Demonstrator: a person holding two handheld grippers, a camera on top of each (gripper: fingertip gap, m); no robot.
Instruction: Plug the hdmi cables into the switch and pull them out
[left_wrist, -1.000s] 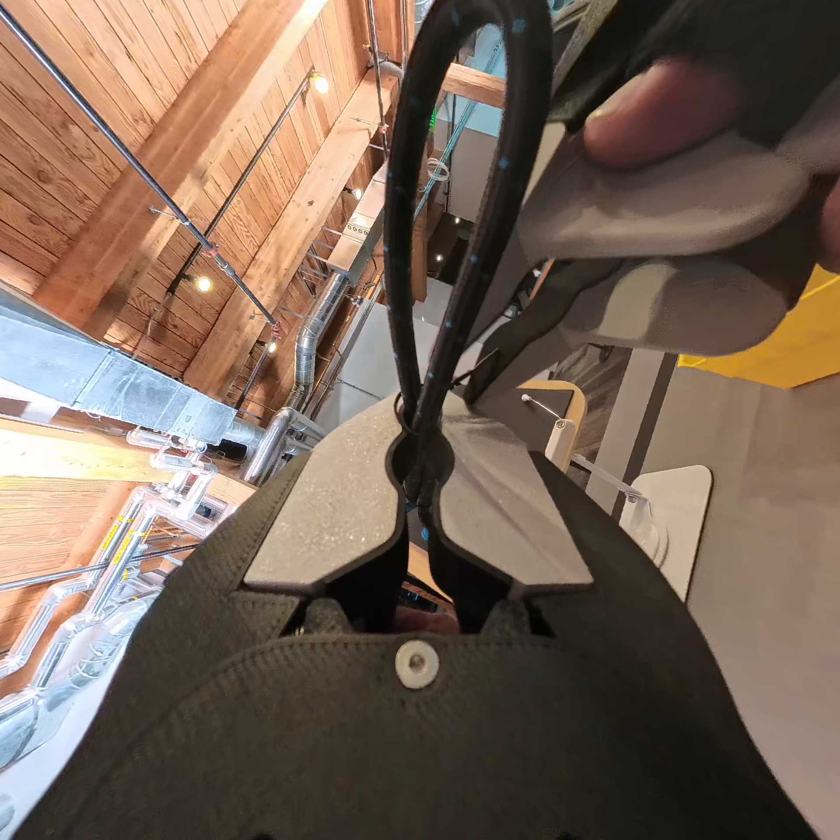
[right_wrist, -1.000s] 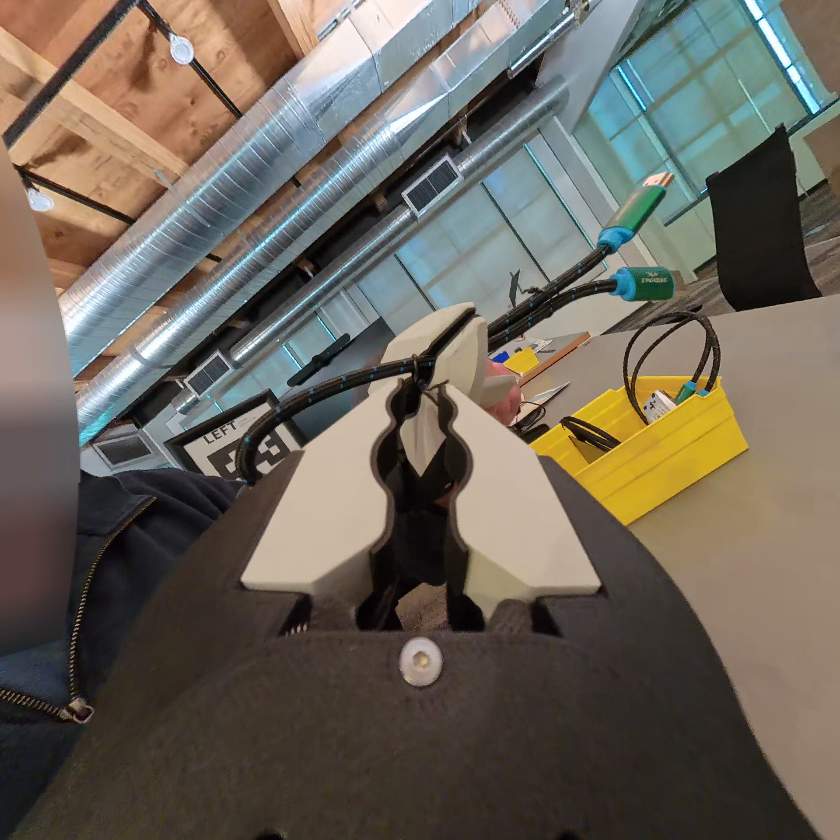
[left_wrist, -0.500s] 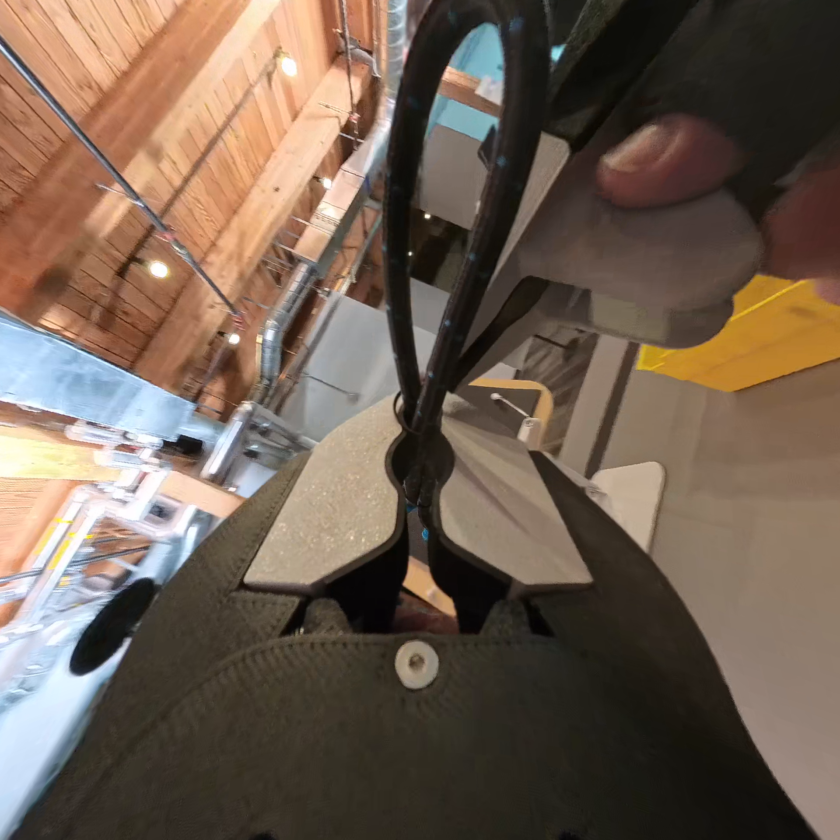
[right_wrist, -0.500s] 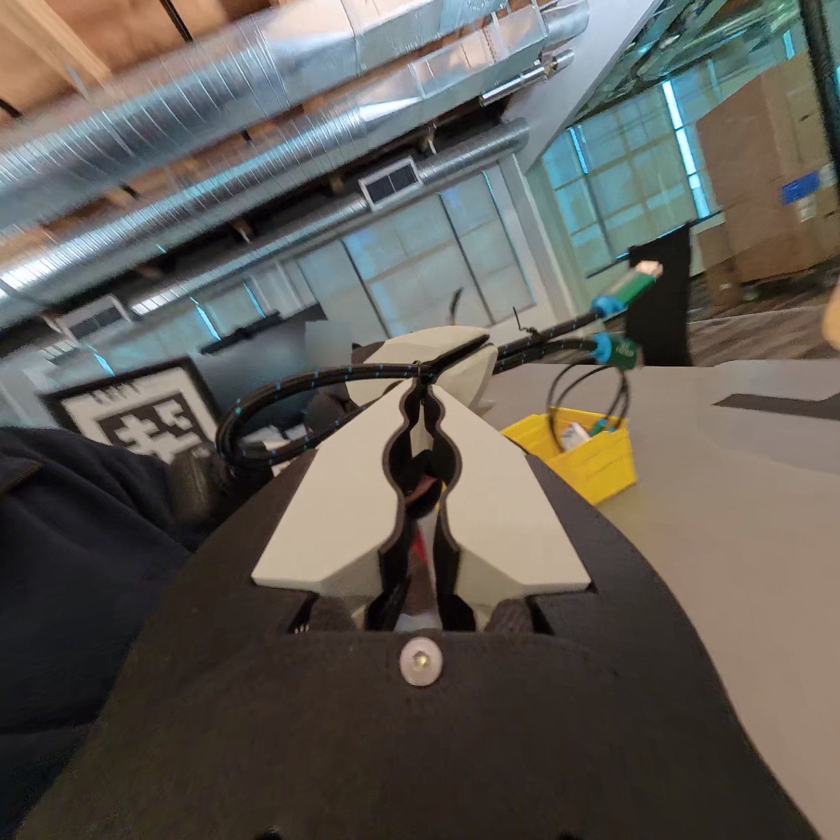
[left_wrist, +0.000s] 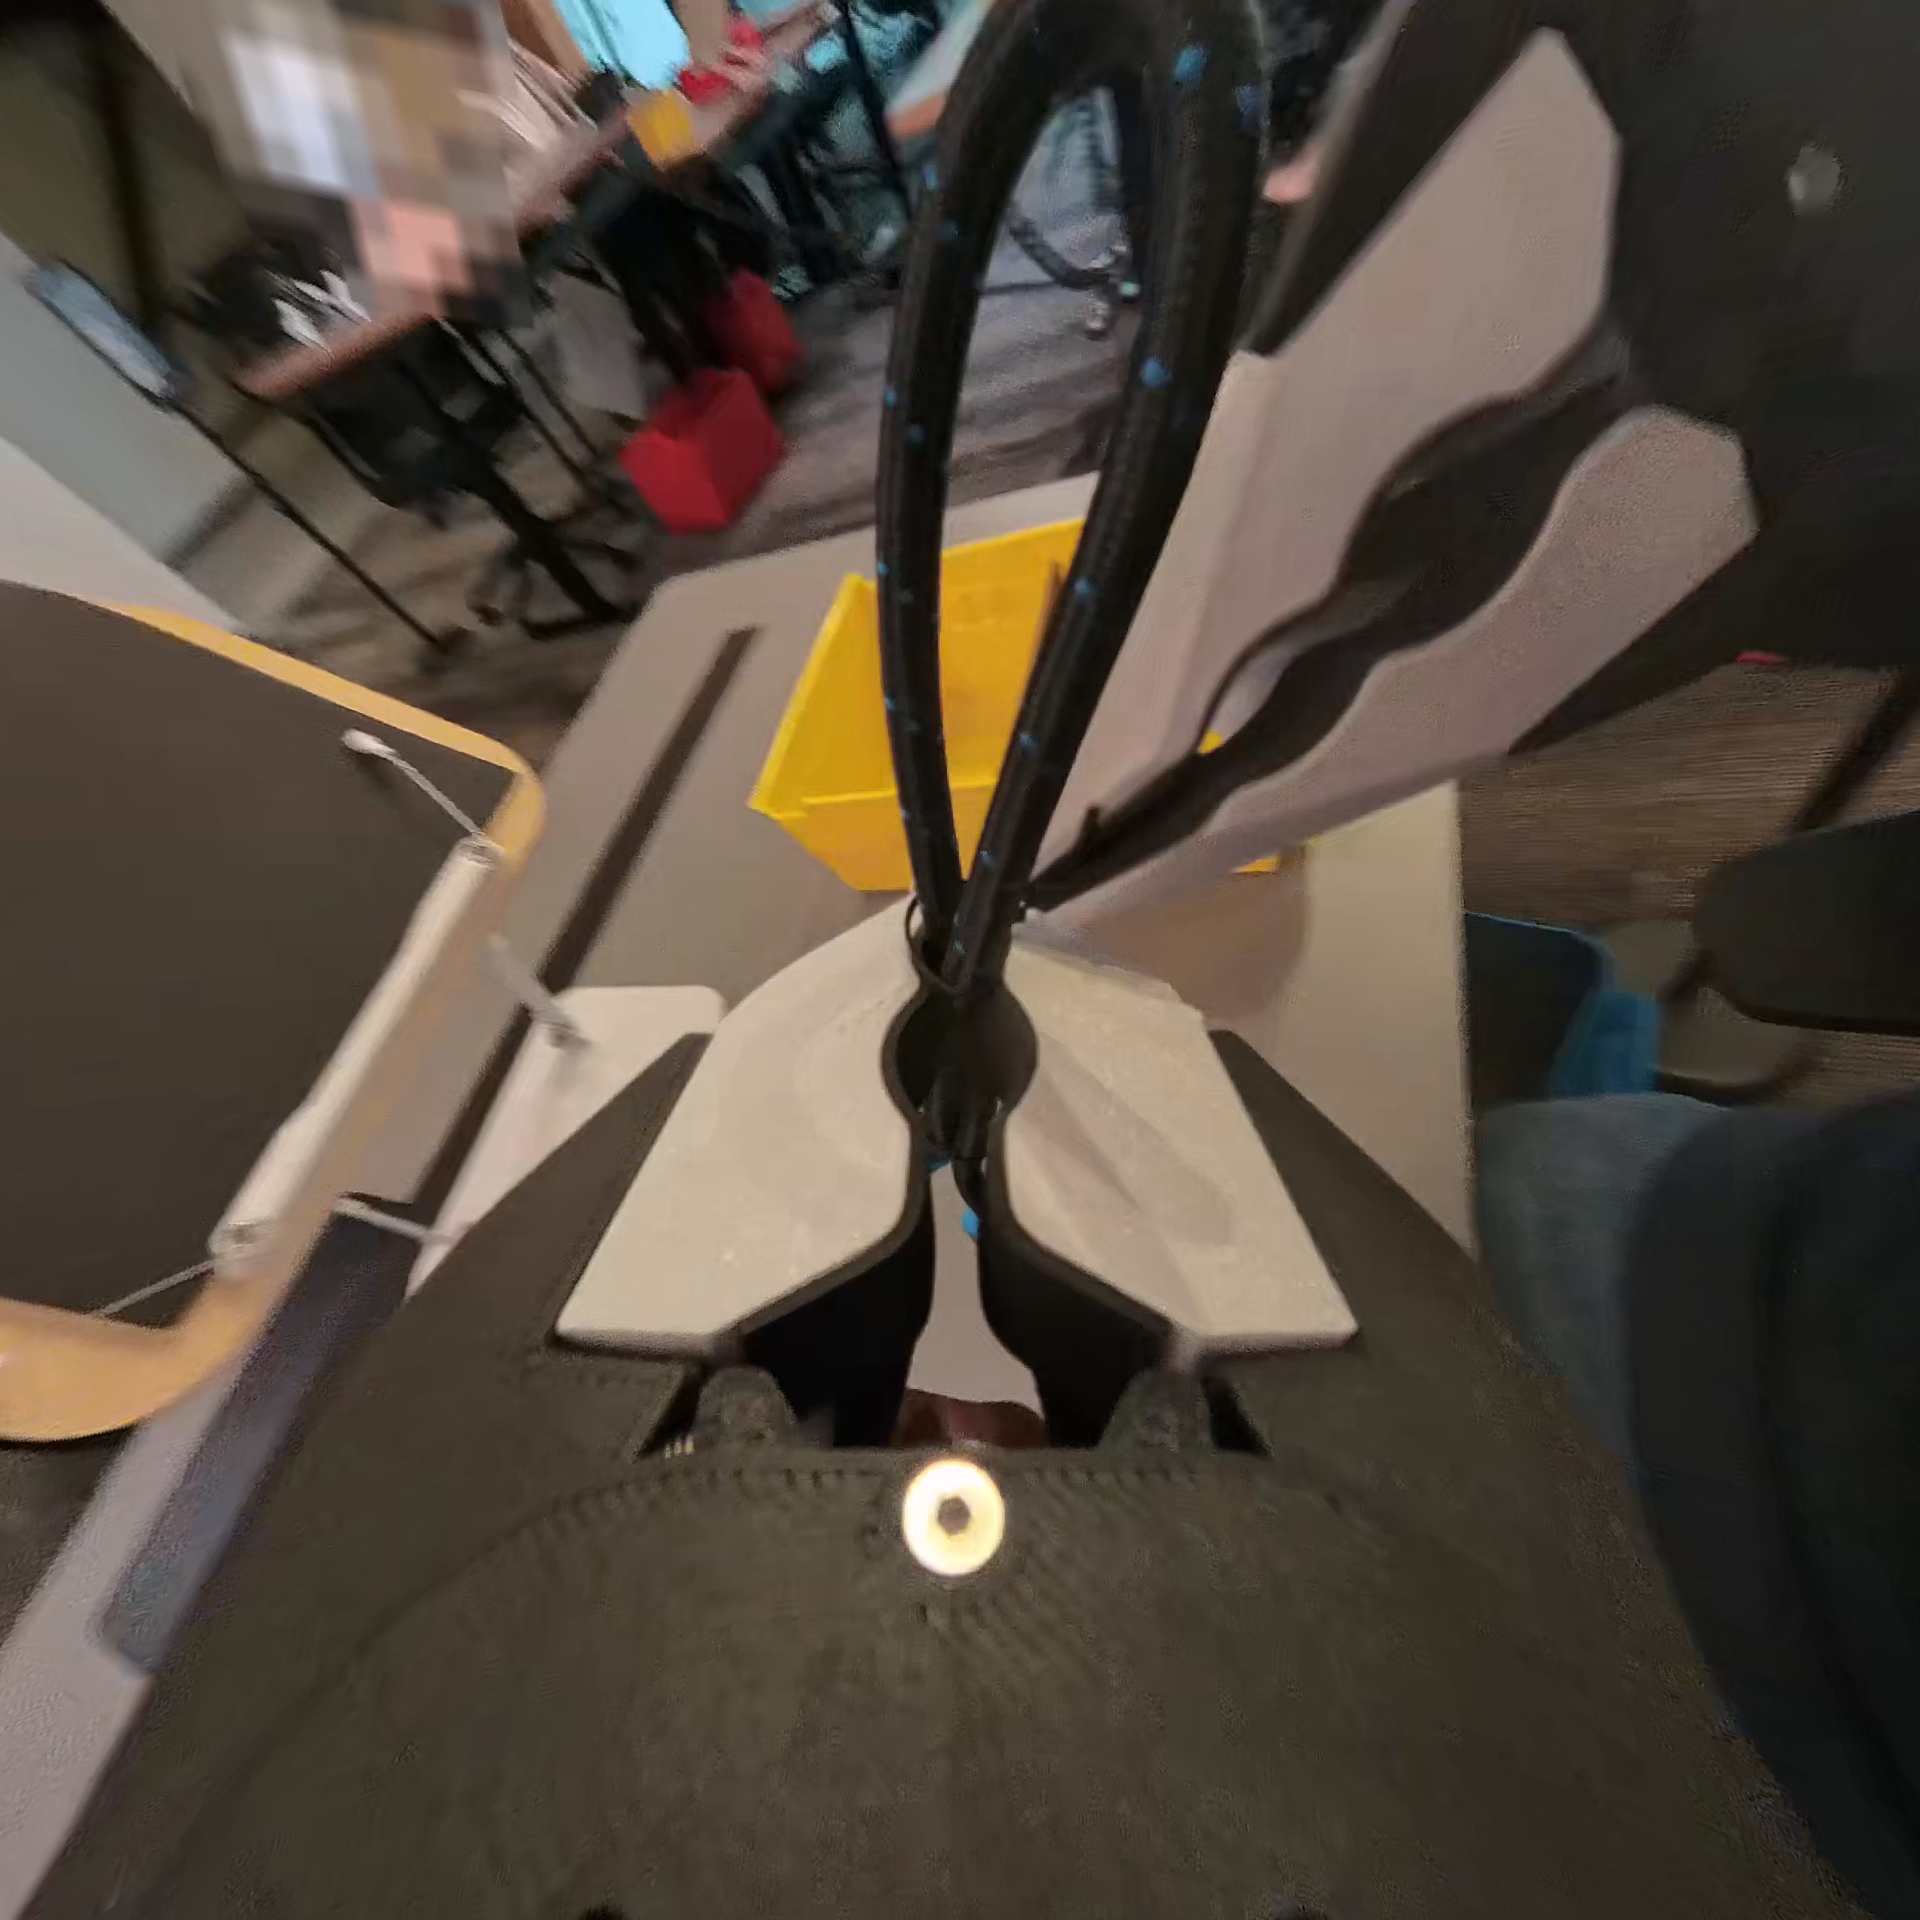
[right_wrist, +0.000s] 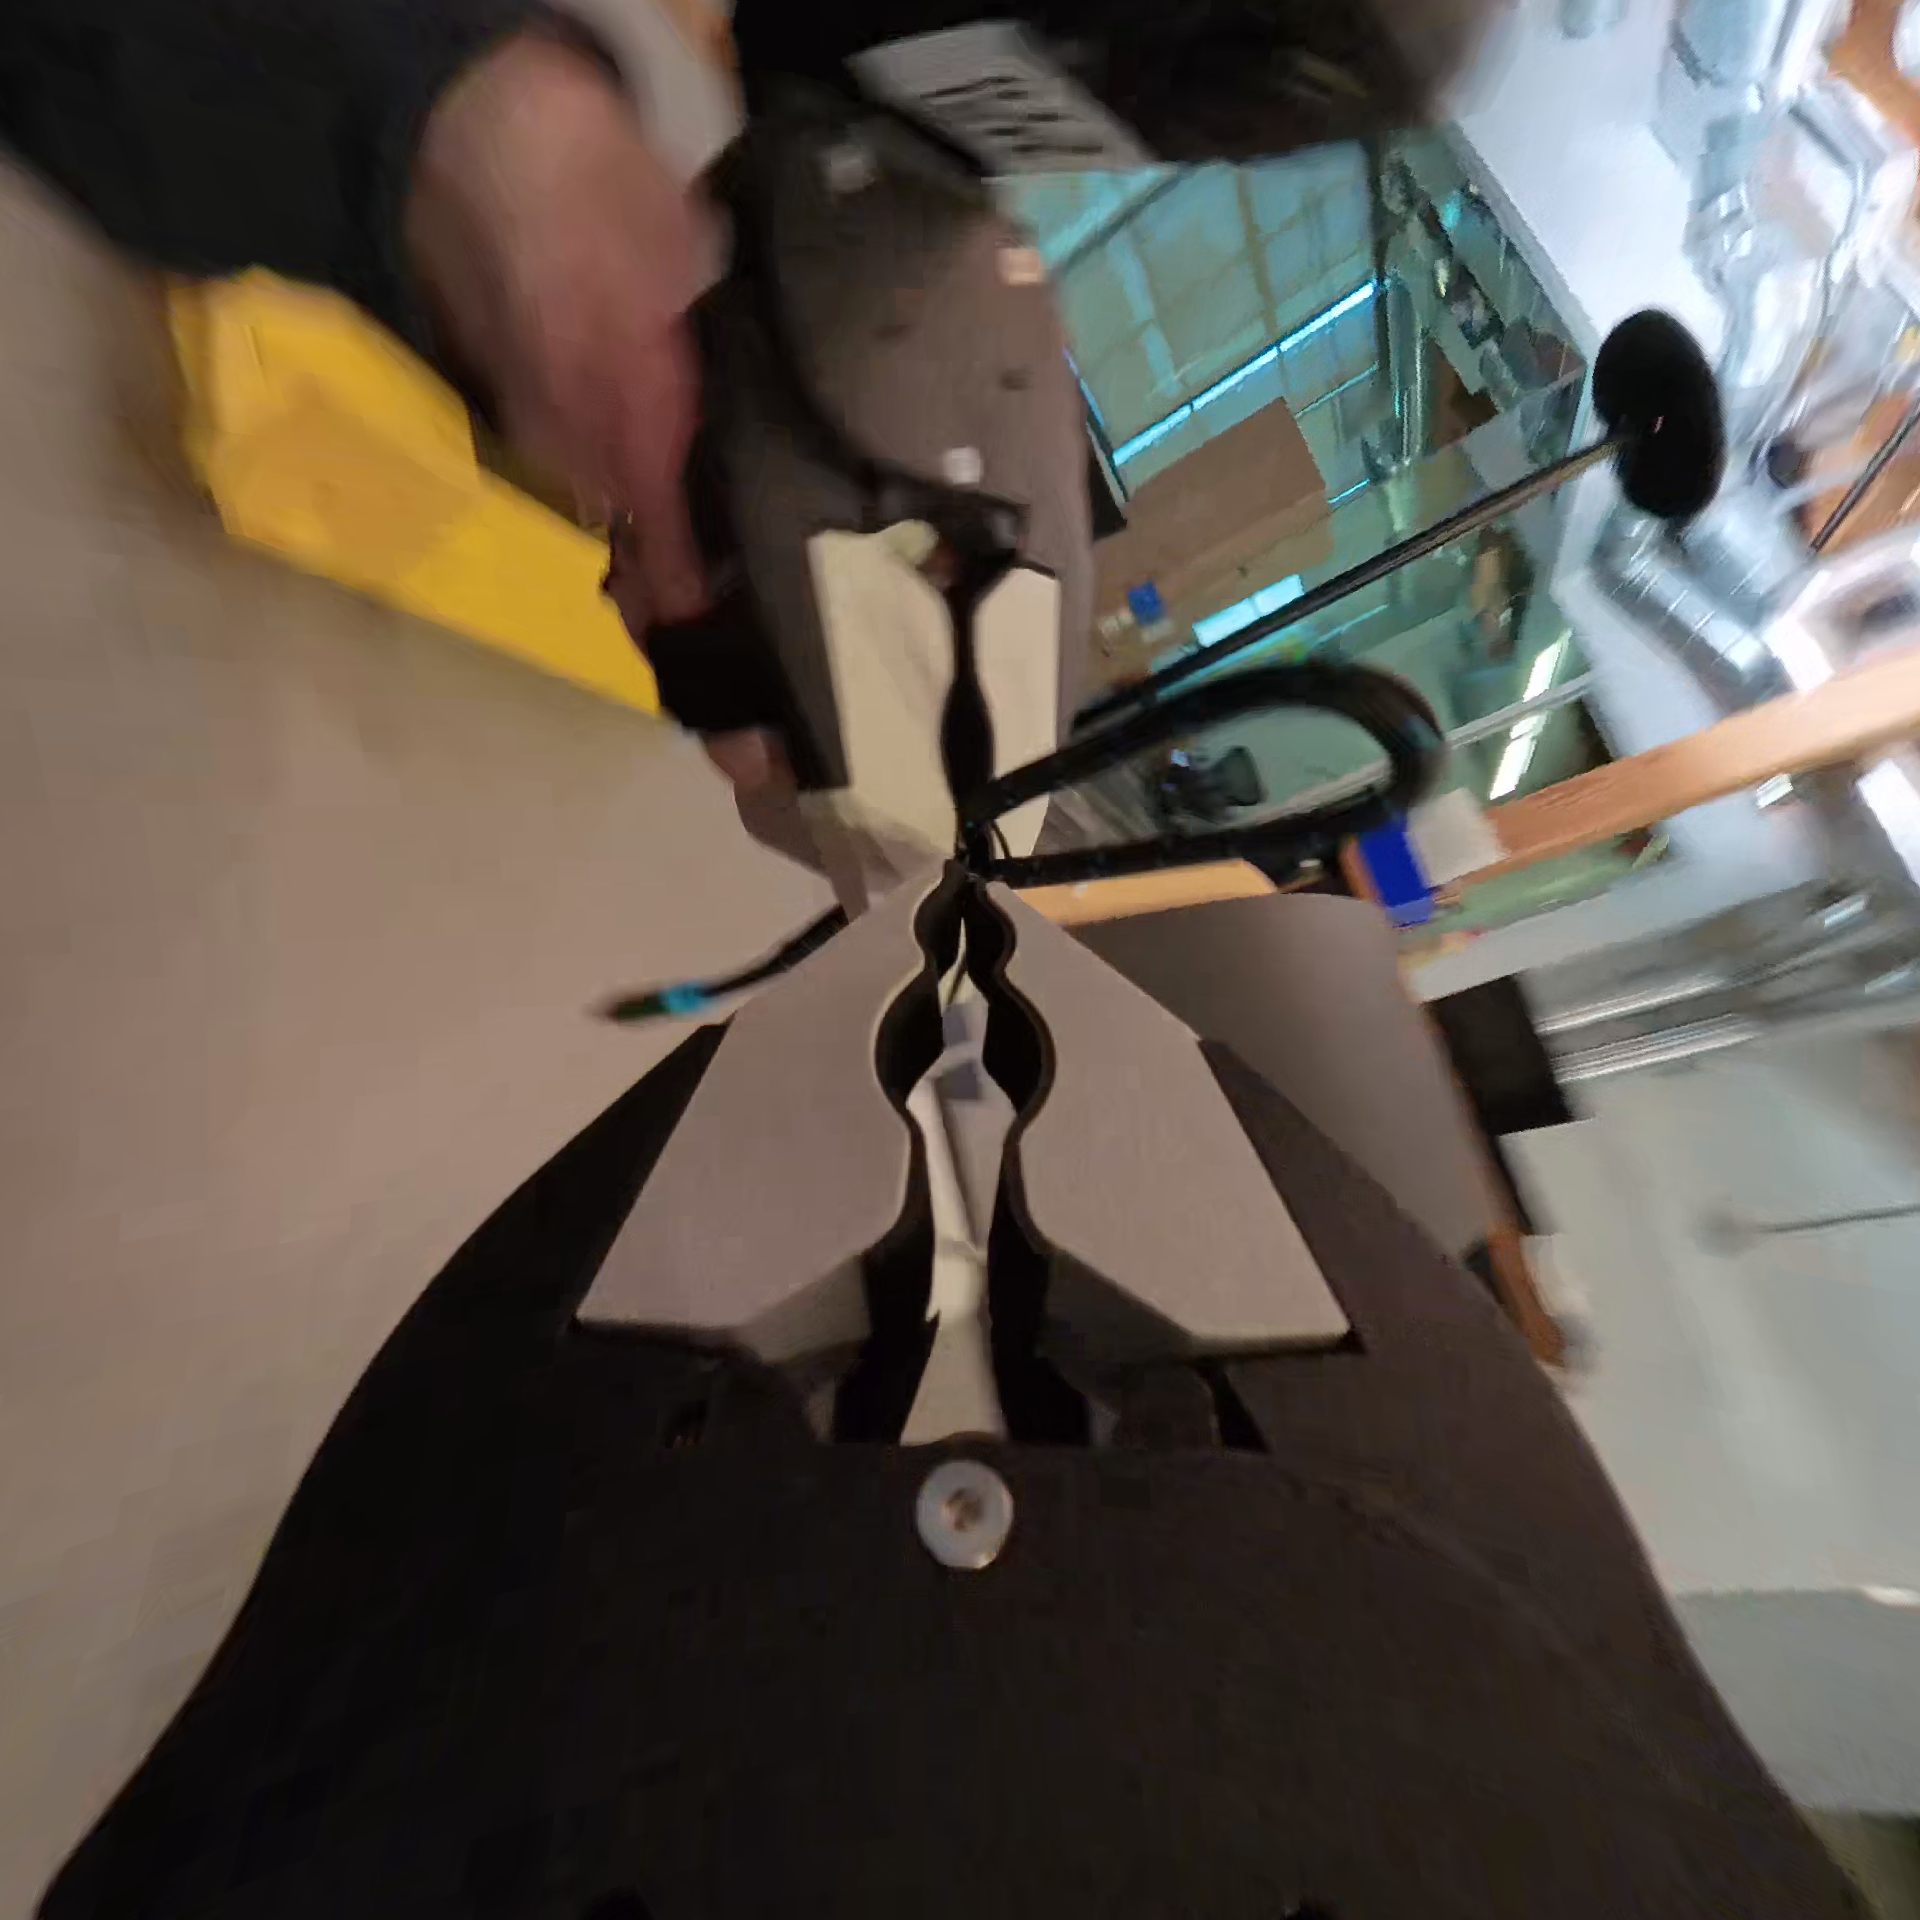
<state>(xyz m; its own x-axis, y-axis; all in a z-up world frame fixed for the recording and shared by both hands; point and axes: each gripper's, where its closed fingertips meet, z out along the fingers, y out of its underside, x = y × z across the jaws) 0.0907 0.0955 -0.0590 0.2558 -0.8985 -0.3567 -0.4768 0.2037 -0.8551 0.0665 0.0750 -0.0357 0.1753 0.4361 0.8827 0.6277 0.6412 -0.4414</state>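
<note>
A black braided HDMI cable (left_wrist: 906, 582) with blue flecks is folded into a loop. My left gripper (left_wrist: 961, 935) is shut on the gathered base of the loop. My right gripper (left_wrist: 1049, 888) comes in from the upper right and meets it tip to tip. In the right wrist view my right gripper (right_wrist: 961, 883) is shut on the same bundle; the loop (right_wrist: 1382, 707) arcs to the right. A plug end with a blue collar (right_wrist: 675, 1003) hangs left over the table. The left gripper's fingers (right_wrist: 883, 665) face mine. No switch is in view.
A yellow bin (left_wrist: 831, 758) stands on the grey table (left_wrist: 707, 852) beyond the grippers; it also shows in the right wrist view (right_wrist: 395, 488). A black chair seat with a wooden rim (left_wrist: 208, 883) is at the left. A hand (right_wrist: 561, 312) holds the left gripper.
Both views have swung from the ceiling and windows down toward the table and bin, with much blur. Both grippers stay shut on the cable bundle, tips still together.
</note>
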